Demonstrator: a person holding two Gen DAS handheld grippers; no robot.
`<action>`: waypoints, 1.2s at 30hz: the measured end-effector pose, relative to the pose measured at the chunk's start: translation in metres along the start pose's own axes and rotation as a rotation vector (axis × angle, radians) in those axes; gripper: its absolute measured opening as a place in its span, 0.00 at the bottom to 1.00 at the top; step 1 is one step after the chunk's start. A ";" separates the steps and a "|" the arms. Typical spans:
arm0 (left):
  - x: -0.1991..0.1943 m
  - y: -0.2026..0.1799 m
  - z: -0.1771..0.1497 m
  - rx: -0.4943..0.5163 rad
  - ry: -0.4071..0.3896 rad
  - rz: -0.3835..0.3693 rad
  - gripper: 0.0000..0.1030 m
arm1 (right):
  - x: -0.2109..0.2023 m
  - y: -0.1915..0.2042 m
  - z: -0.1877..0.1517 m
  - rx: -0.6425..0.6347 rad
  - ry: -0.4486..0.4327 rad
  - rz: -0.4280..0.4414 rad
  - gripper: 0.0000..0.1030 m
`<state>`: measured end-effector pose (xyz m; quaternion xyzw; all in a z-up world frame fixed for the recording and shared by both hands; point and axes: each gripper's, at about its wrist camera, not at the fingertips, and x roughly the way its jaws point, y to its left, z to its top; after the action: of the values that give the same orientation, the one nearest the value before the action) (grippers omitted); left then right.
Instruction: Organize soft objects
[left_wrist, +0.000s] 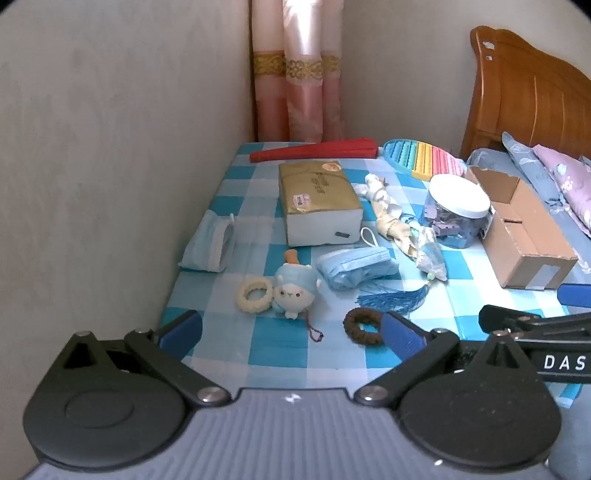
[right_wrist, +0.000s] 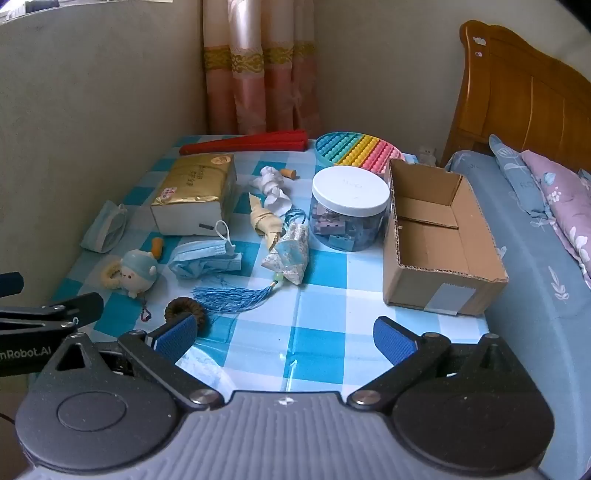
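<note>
Soft things lie on the blue checked tablecloth (right_wrist: 325, 295). A small plush toy (left_wrist: 295, 291) (right_wrist: 138, 273) lies beside a cream hair ring (left_wrist: 254, 291). A crumpled blue face mask (left_wrist: 356, 266) (right_wrist: 205, 258), a brown hair ring (left_wrist: 364, 326) (right_wrist: 183, 308), a blue tassel with a sachet (right_wrist: 236, 295), a cream cloth knot (right_wrist: 267, 219) and a folded mask (left_wrist: 208, 245) lie around. An open, empty cardboard box (right_wrist: 439, 236) stands at the right. My left gripper (left_wrist: 291, 332) is open above the near edge. My right gripper (right_wrist: 284, 338) is open and empty.
A gold tissue pack (left_wrist: 317, 203), a jar of bricks with a white lid (right_wrist: 349, 210), a red folded fan (right_wrist: 243, 144) and a rainbow pop toy (right_wrist: 358, 149) stand further back. A wall runs along the left. A bed (right_wrist: 535, 229) with pillows adjoins at the right.
</note>
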<state>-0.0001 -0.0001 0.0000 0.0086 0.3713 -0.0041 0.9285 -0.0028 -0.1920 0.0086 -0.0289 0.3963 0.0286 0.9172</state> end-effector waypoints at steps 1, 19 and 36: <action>0.000 0.000 0.000 -0.005 0.003 -0.005 1.00 | 0.000 0.000 0.000 -0.002 -0.012 -0.003 1.00; 0.002 -0.001 -0.001 -0.011 0.012 -0.009 1.00 | -0.001 0.000 0.000 -0.003 -0.001 -0.002 1.00; 0.002 -0.001 -0.001 -0.013 0.016 -0.010 1.00 | -0.002 0.002 0.000 -0.006 -0.001 -0.002 1.00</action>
<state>0.0008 -0.0011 -0.0017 0.0009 0.3788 -0.0060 0.9255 -0.0042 -0.1904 0.0102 -0.0319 0.3957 0.0286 0.9174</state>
